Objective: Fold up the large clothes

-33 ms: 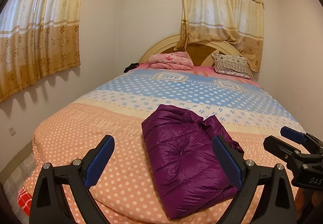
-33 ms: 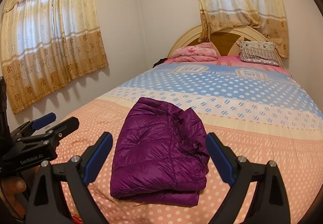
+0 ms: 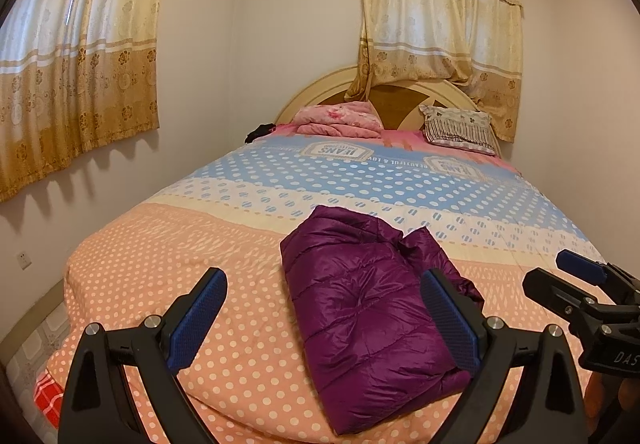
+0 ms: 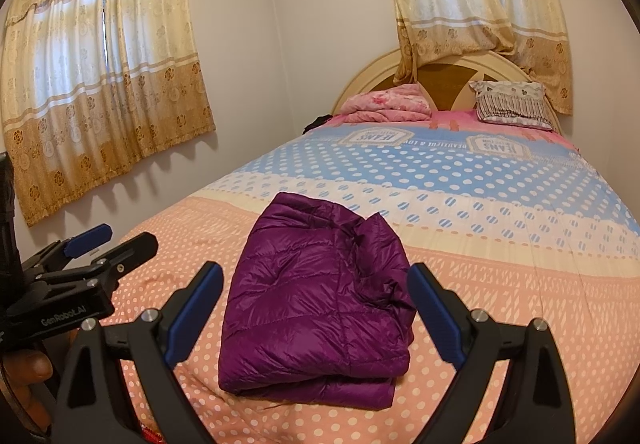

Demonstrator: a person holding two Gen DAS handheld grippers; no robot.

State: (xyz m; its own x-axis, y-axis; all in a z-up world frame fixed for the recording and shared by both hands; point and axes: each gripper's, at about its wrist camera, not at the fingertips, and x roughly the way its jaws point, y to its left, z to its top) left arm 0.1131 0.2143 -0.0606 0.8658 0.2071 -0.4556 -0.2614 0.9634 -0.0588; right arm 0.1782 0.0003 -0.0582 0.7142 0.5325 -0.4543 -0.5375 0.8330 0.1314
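A purple quilted down jacket [image 3: 368, 320] lies folded into a compact bundle on the orange dotted foot end of the bed [image 3: 224, 244]; it also shows in the right wrist view [image 4: 320, 304]. My left gripper [image 3: 324, 320] is open and empty, held back from the jacket over the bed's foot edge. My right gripper [image 4: 316, 316] is open and empty, with the jacket ahead between its jaws and apart from them. Each gripper shows in the other's view, the right one [image 3: 576, 280] and the left one [image 4: 108, 244], both with fingers apart.
A pink folded blanket [image 3: 340, 118] and a striped pillow [image 3: 460, 128] lie at the headboard [image 4: 452, 68]. A small dark item [image 3: 260, 132] sits at the bed's far left corner. Curtained windows [image 4: 100, 76] are on the left and back walls. A wall runs along the bed's left side.
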